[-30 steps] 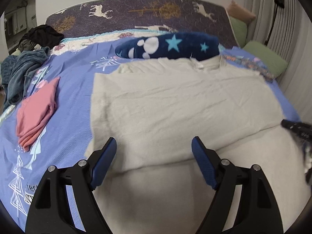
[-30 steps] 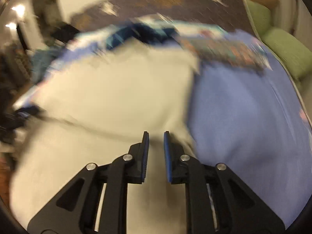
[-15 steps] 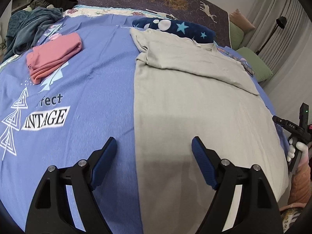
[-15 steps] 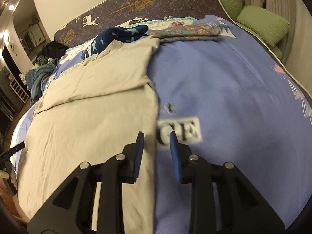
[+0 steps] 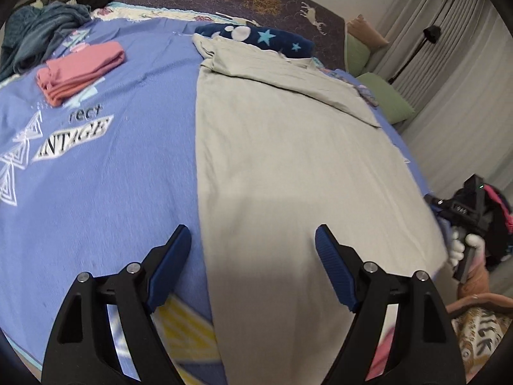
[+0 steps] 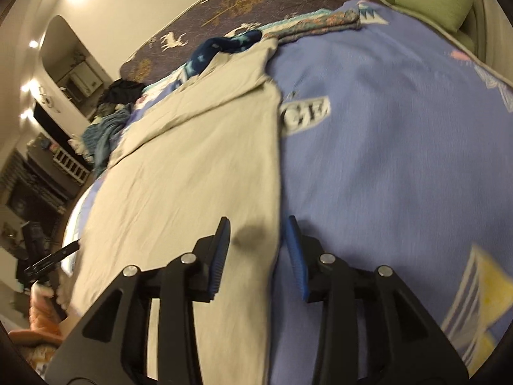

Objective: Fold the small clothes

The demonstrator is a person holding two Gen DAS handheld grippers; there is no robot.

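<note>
A large beige garment lies flat on the blue bedspread, its far end folded over. My left gripper hangs open over the garment's near left edge, gripping nothing. The same garment fills the left half of the right wrist view. There my right gripper straddles the garment's right edge; its jaws are opening and the pads do not press the cloth. A folded pink garment rests at the far left of the bed.
A dark blue star-print cloth lies beyond the beige garment. A heap of teal and black clothes sits at the far left corner. Green pillows line the far right side. The right hand-held gripper and a gloved hand show off the bed's right edge.
Both grippers have drawn back toward the near end of the beige garment and apart to its two side edges. The right gripper's jaws, shut a second ago, now stand apart.
</note>
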